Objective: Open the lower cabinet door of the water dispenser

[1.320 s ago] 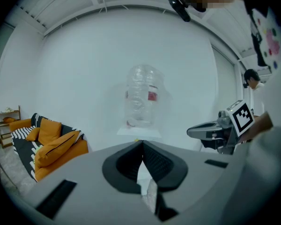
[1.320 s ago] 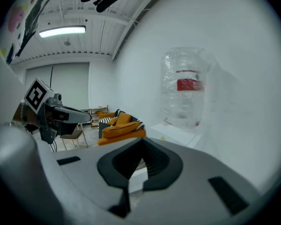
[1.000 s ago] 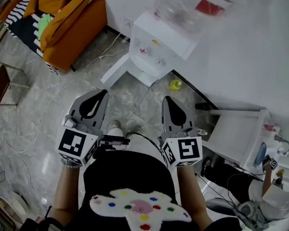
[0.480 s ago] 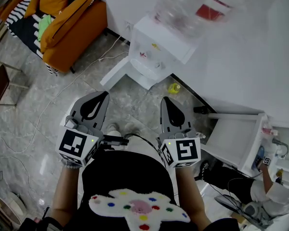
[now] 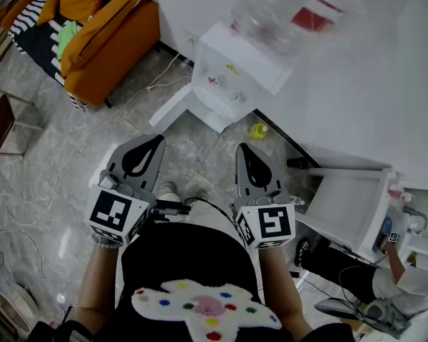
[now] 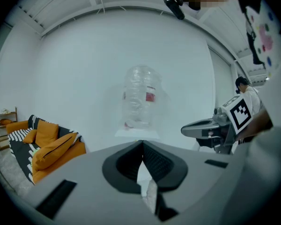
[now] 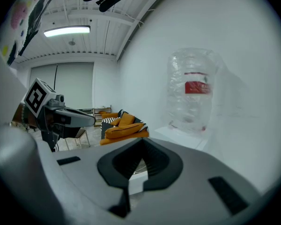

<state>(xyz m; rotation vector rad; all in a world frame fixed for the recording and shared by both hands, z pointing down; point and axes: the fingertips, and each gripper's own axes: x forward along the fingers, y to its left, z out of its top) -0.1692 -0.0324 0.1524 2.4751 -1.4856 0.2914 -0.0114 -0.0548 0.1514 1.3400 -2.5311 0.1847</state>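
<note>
So where is this one at? The water dispenser stands on the floor against the white wall, big clear bottle on top, orange sofa off to its left. The person stands well back from it, with open floor between them and the machine.

The left hand-held gripper and the right hand-held gripper are both pointed roughly at the dispenser. Both have their jaws pressed together with nothing between them, and neither touches anything.

Now the odd bit: a white panel angles out across the floor from the foot of the dispenser toward the sofa side. To me it looks like the lower cabinet door already swung wide (from this steep look-down I can't swear to it, and the hinge edge isn't clear).

So my read is one of two things. If that panel is the door, the opening is done and nothing's left but standing clear. If it isn't, then nothing has started, and the walk-up, the grab and the pull are all yet to come.
</note>
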